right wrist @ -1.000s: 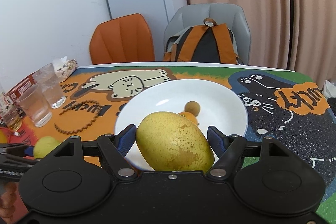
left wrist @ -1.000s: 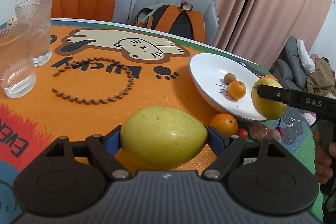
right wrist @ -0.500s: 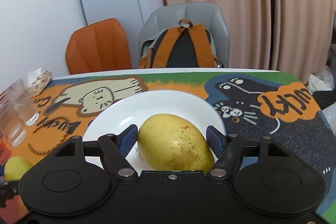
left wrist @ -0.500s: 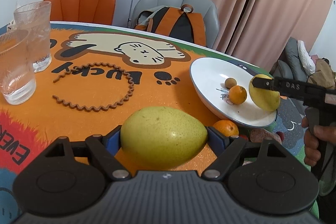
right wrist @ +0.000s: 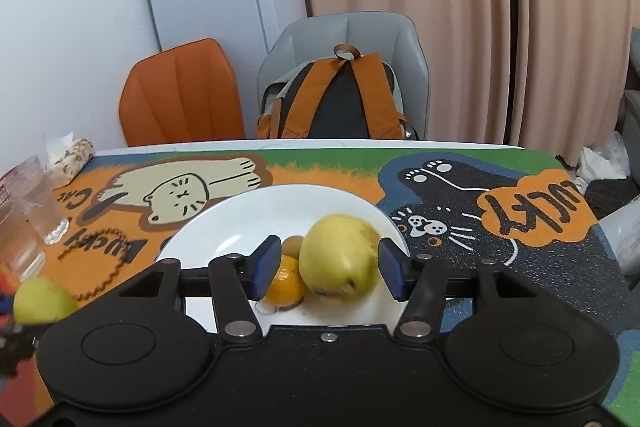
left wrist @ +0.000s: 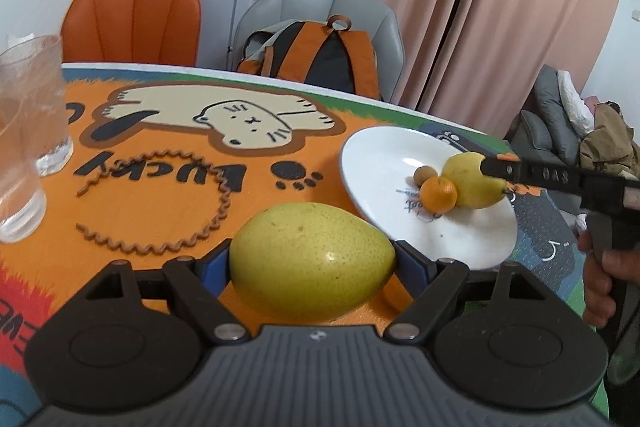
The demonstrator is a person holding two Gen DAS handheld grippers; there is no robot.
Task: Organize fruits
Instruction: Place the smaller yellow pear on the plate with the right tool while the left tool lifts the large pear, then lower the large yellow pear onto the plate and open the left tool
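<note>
**Mango on the plate, second fruit held over the bench**

The right gripper [right wrist: 326, 269] has its blue-padded fingers [right wrist: 266, 267] spread apart, with gaps on both sides of the yellow mango [right wrist: 340, 255]. The mango rests on the white plate [right wrist: 224, 227], touching a small orange [right wrist: 285, 283]; a small brown round fruit [right wrist: 293, 245] sits just behind them. From the left wrist view, the right gripper's fingers flank the mango [left wrist: 474, 181] on the far right part of the plate [left wrist: 376, 163].

The left gripper [left wrist: 313, 263] pinches a large yellow-green fruit [left wrist: 310, 263], pear-like in shape, between its fingers [left wrist: 212, 265], held above the bench [left wrist: 160, 203] just beside the plate's near rim. The bench is covered with an orange cartoon-cat mat. A brown wavy ring [left wrist: 160, 203] lies on the mat left of the plate, and two clear glasses [left wrist: 24, 155] stand at the left edge. Behind the bench, an orange-and-black backpack [right wrist: 336, 99] sits on a gray chair [right wrist: 348, 39], beside an orange chair [right wrist: 180, 95].
</note>
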